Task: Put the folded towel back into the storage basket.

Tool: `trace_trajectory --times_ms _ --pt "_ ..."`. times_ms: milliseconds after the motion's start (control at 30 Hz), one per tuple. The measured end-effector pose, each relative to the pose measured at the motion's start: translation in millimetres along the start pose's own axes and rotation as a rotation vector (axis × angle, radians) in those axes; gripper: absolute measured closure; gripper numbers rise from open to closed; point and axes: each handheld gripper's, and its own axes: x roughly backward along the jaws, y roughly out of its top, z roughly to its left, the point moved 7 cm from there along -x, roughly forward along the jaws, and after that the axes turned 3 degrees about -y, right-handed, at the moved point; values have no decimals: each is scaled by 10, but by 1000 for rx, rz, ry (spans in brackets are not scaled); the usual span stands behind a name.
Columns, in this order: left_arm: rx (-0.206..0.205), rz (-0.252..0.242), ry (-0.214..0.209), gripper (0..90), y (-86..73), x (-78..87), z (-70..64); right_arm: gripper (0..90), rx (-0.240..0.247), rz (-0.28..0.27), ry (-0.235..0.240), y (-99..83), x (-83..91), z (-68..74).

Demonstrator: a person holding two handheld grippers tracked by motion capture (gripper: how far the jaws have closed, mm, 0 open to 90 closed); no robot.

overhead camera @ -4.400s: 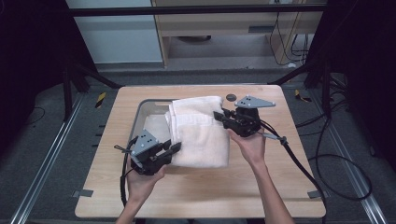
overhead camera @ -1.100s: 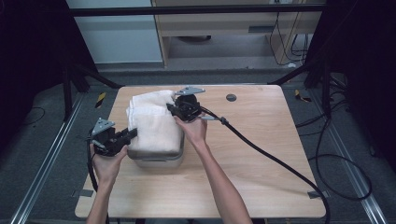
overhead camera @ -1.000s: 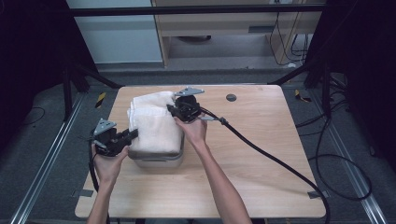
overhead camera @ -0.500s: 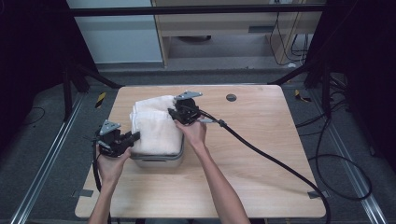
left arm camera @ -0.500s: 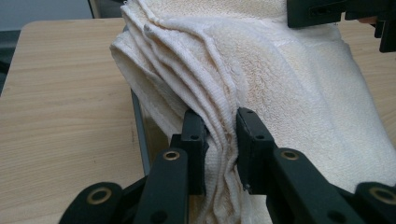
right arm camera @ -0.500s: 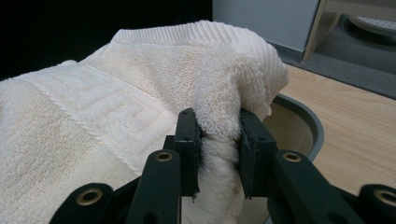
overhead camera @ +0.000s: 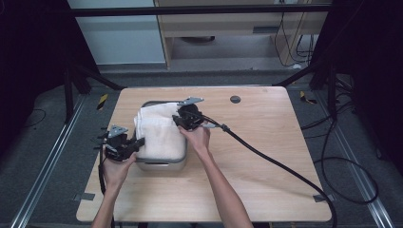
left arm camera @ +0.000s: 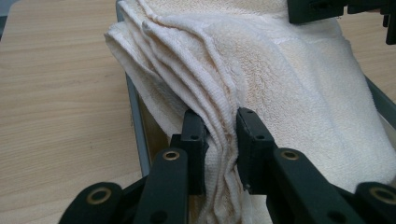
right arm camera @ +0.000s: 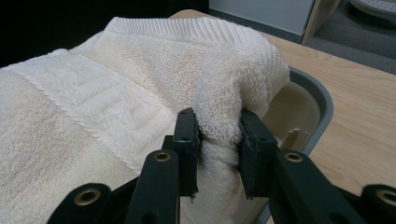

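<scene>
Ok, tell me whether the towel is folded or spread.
Folded. The towel sits as a thick stack on the grey bin, layered edges showing; the left gripper and right gripper each pinch a fold.

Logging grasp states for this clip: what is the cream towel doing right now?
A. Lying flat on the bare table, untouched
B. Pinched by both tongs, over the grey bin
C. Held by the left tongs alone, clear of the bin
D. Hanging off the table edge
B: the folded towel sits over the grey bin, with the left tongs and the right tongs each closed on a fold of it.
</scene>
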Motion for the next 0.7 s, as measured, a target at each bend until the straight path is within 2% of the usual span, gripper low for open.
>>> trace_trajectory --times_ms 100,333,467,633,700 --pt "0 9 1 742 -11 -15 6 708 2 7 -4 -21 -20 -1" --pt "-2 66 0 741 -86 -93 16 710 32 49 -28 -114 -54 6" --pt "0 79 -4 738 -102 -111 15 710 23 48 -27 -142 -40 -6" --pt "7 83 7 688 -107 -116 31 667 42 41 -55 -140 -14 -18" --pt "7 62 33 643 -76 -79 52 666 57 24 -66 -124 3 -33"
